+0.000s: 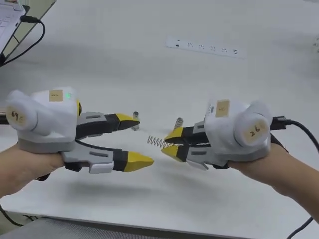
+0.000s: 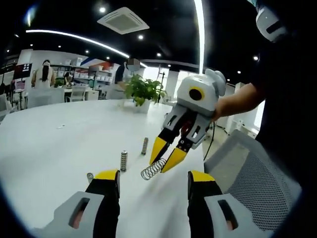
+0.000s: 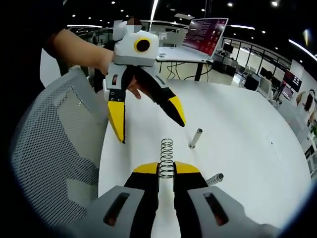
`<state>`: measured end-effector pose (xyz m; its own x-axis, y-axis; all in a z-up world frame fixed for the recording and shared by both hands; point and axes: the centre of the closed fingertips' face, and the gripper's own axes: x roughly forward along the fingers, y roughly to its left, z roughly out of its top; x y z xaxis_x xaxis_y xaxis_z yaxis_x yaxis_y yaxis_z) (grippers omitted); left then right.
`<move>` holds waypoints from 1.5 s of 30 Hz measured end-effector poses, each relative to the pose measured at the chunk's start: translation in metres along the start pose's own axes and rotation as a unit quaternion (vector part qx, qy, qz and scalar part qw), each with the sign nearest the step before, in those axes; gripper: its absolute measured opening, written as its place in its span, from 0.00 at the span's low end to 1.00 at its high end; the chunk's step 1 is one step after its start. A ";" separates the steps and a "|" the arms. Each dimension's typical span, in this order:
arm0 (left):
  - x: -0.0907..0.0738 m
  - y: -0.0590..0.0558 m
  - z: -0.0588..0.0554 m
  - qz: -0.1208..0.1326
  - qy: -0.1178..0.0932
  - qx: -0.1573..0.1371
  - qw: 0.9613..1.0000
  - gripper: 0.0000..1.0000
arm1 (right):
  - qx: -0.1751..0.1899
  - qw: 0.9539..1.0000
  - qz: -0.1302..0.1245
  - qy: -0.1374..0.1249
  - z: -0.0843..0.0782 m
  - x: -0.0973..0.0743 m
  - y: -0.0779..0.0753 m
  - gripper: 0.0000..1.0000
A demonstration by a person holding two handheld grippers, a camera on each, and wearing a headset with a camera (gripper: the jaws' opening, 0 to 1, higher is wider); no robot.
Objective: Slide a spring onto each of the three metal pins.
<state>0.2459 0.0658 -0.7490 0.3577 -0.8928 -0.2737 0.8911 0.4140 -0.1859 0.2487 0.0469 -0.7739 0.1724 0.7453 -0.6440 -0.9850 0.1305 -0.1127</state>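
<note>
While the white table [image 1: 149, 69] spreads wide under both hands, the left gripper [image 1: 133, 139] is held just above it, its yellow-tipped jaws spread far apart with nothing between them. The right gripper [image 1: 172, 143] faces it tip to tip, jaws pinched together. A white power strip [image 1: 204, 48] lies well back on the table. Two metal pins stand upright behind the grippers. One [image 1: 135, 121] is just beyond the left gripper's upper tip, the other [image 1: 179, 121] just beyond the right gripper's tips (this one looks ribbed, but is too small to be sure). The spring [image 1: 156, 142] is gripped at one end by the right gripper. It sticks out level toward the left gripper's open jaws, near them but apart, above the table.
</note>
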 end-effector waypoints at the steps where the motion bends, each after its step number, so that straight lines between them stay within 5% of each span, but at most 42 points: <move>1: 0.001 0.000 -0.001 -0.001 0.003 0.002 1.000 0.45 | 0.000 1.000 0.000 -0.002 0.000 -0.001 0.000 0.08; 7: 0.010 -0.005 -0.001 -0.026 0.010 -0.004 1.000 0.33 | 0.013 1.000 0.013 -0.016 0.002 -0.008 0.001 0.08; 14: 0.018 -0.007 0.004 -0.040 0.009 -0.002 0.999 0.29 | -0.012 0.999 0.032 -0.017 0.002 -0.015 0.010 0.08; 33: 0.032 -0.024 0.008 -0.078 0.007 0.003 0.997 0.10 | -0.037 0.998 0.042 -0.016 0.004 -0.025 0.014 0.08; 45: 0.033 -0.032 0.007 -0.091 0.010 0.008 0.996 0.06 | -0.044 0.997 0.058 -0.018 0.002 -0.029 0.018 0.08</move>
<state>0.2316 0.0221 -0.7453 0.1847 -0.9487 -0.2564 0.9451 0.2430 -0.2184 0.2262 0.0289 -0.7554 0.0551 0.7758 -0.6286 -0.9943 -0.0152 -0.1059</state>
